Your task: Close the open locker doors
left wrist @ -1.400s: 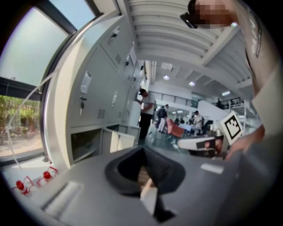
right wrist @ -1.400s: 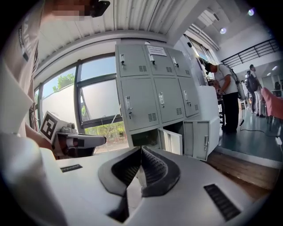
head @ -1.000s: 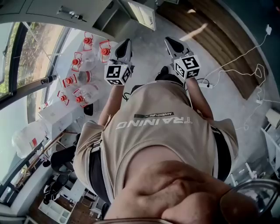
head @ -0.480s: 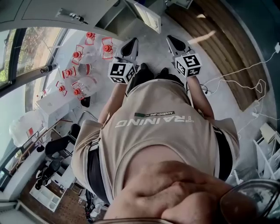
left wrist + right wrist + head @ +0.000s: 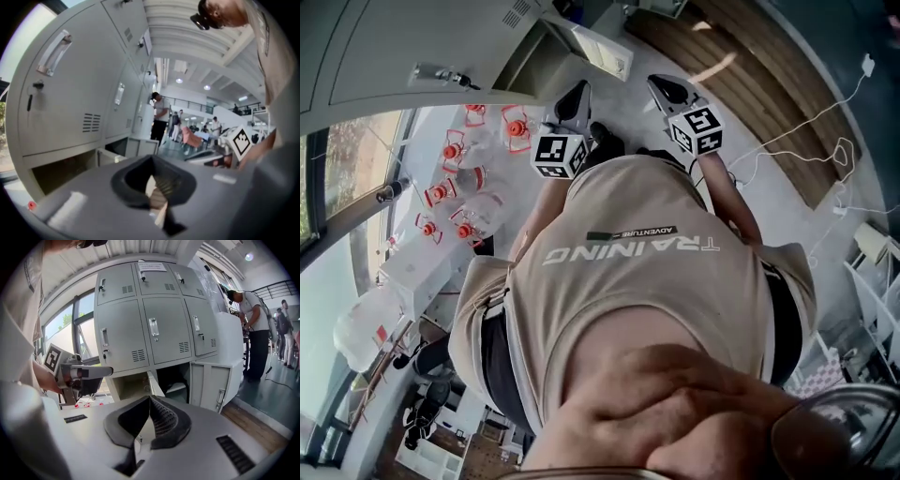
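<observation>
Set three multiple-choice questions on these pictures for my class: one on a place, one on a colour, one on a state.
1. Which row of the lockers has the open doors?
A top
B middle
C bottom

2. What colour are the bottle caps?
A red
B blue
C green

3. How do the jaws of the right tool stand?
A wide apart
B together, empty
C clamped on a handle

Answers:
1 C: every door above the bottom row sits flush.
2 A: the caps show red in the head view.
3 B: the jaws meet with nothing between them.
</observation>
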Demonstrator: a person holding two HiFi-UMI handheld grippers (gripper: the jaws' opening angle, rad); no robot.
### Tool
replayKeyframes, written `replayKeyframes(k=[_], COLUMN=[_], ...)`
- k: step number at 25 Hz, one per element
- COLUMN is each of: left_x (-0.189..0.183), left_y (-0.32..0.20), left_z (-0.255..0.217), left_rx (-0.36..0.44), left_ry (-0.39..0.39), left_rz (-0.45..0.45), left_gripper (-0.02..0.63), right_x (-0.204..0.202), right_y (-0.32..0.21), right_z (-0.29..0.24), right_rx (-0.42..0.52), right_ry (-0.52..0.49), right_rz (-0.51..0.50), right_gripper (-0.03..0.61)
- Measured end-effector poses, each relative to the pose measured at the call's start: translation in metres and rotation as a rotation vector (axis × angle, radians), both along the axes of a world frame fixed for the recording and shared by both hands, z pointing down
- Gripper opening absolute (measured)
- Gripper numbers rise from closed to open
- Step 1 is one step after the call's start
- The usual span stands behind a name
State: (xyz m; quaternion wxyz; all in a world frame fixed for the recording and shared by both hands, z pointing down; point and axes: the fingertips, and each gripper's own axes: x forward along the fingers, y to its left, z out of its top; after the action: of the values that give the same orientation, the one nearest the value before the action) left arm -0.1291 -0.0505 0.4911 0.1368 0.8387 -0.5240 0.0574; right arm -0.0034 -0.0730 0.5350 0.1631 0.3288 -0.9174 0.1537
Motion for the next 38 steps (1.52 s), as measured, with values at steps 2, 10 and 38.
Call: replayKeyframes(k=[2,10,38], left_x=[-0.004,-0.018,-0.074], left_y=[-0.012,-0.039,-0.006], left_z=[0.007,0.009,0.019], left_rx=[-0.008,0.006,-0.074], left_ry=[0.006,0.025,-0.019], left_rz=[0.026,0.057,-0.364], left_gripper=[0.000,0.000,0.000], right_x=[-0.001,-0.003,-0.073], right_y=[-0.012,-0.046,-0.043], right_z=[0.011,0.036,0.060], right_rx=[-0.016,-0.053,-0.118], right_ry=[0.034,0.105,0.091], right_rz=[0.023,0.073,-0.420], right_gripper=[0.015,0.015,0.015])
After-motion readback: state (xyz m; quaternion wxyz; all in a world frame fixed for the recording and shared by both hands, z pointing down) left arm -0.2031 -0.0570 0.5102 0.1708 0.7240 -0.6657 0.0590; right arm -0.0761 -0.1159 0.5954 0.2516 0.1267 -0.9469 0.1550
